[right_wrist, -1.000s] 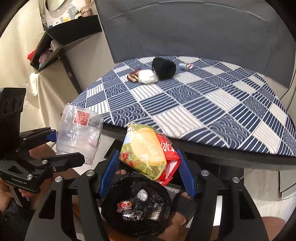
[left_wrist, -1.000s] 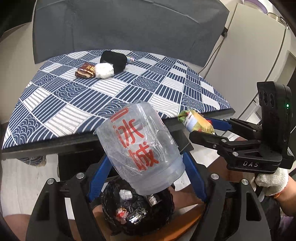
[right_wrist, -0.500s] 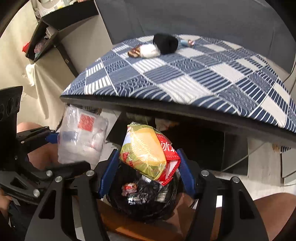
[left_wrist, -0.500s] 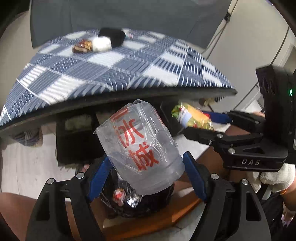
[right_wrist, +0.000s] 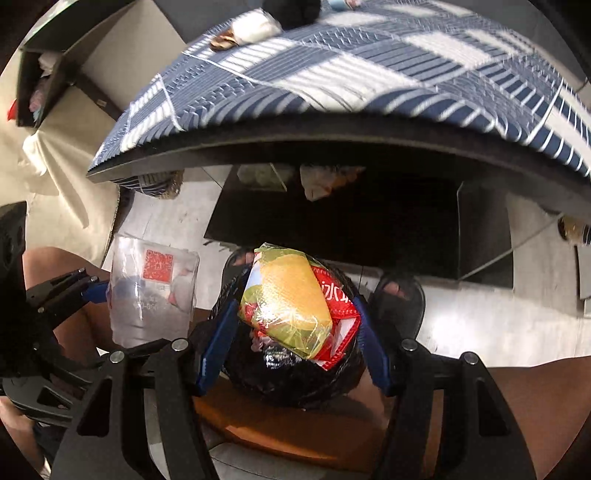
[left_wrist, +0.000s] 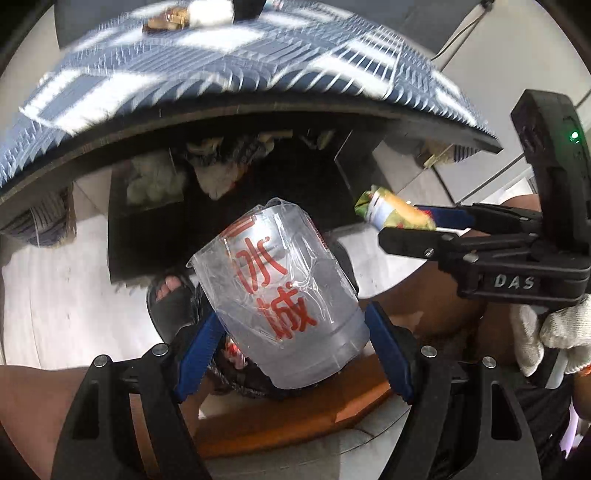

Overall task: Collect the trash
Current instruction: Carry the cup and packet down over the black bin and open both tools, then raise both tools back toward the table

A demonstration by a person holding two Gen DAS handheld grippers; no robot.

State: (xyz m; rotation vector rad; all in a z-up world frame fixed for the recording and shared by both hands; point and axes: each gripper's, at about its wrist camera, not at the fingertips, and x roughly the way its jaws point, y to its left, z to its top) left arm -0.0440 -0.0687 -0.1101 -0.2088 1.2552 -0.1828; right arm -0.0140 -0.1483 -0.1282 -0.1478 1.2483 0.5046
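My left gripper is shut on a clear plastic cup with red characters, held over the black-lined trash bin below the table edge. My right gripper is shut on a yellow-green and red snack wrapper, directly above the same bin, which holds several small wrappers. In the left wrist view the right gripper with its wrapper is at the right. In the right wrist view the left gripper with the cup is at the left.
The checked blue tablecloth fills the top, bearing a brown wrapper, a white wad and a black object. A dark shelf lies under the table. A person's sandalled feet and knees flank the bin on an orange stool.
Both grippers have sunk from tabletop height to below the table edge and tipped downward, bringing the cup and the wrapper close over the bin. Both grips are unchanged.
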